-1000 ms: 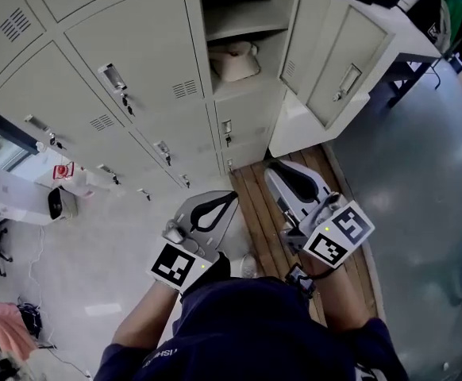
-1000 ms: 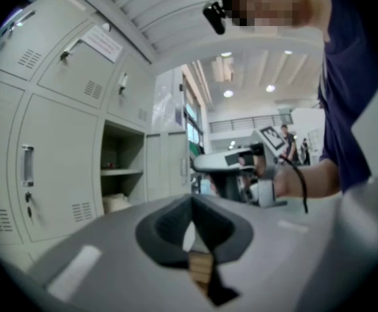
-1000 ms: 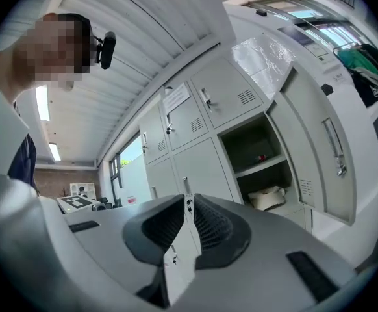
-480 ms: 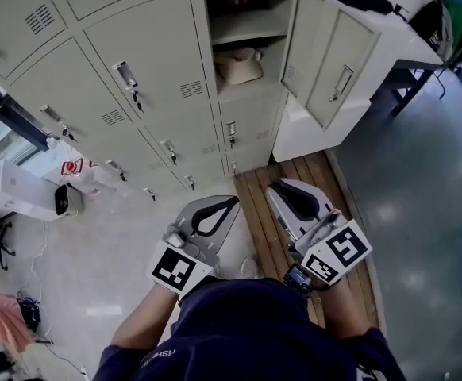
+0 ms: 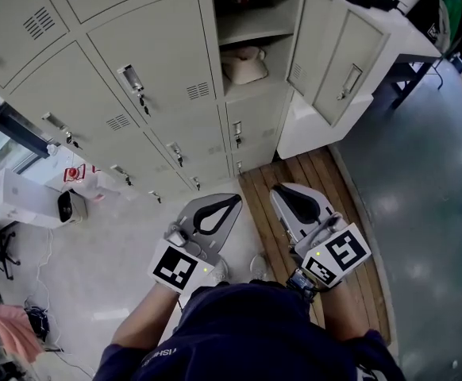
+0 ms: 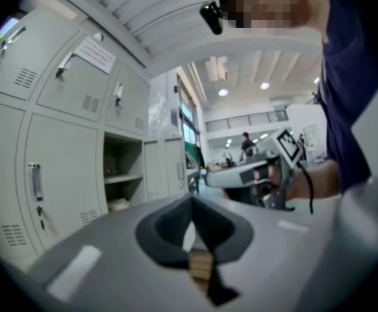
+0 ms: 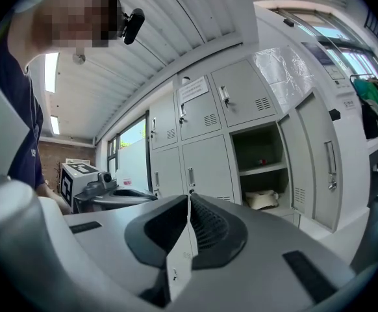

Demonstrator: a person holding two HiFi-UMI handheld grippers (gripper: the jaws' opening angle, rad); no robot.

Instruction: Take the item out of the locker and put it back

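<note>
Indoors, looking steeply down on a wall of grey lockers [image 5: 136, 78], with keys [image 5: 141, 98] hanging in several of them. Near the top middle, one locker [image 5: 256, 22] open, its door [image 5: 334, 50] swung out to the right. Below the wall, a strip of wood slats [image 5: 318, 173], with pale floor [image 5: 96, 276] to its left and glossy grey floor [image 5: 429, 181] to its right. At far left on the pale floor, a white box [image 5: 17, 201]; near the lower-left corner, a pink cloth [image 5: 13, 324]. Along the bottom edge, a dark blue shirt [image 5: 247, 332].

Low over the pale floor just beside the slats, the left gripper [image 5: 232, 201], aimed toward the lockers and well apart from them. Jaws together, tips meeting, nothing between, touching nothing. Just beside it, over the slats, the right gripper [image 5: 280, 190], aimed the same way. Jaws closing, tips meeting at the front, nothing between, touching nothing.

Inside the open locker, on the lower level under the shelf [image 5: 251, 32], the beige item [image 5: 243, 64]. Soft-looking and lumpy. Lies flat, long axis side to side across the opening, parallel to the shelf's front edge. Takes up most of the width. Cannot tell which end is the front. Up on the shelf, a small red thing [image 7: 262, 162]. Well apart from both grippers.
</note>
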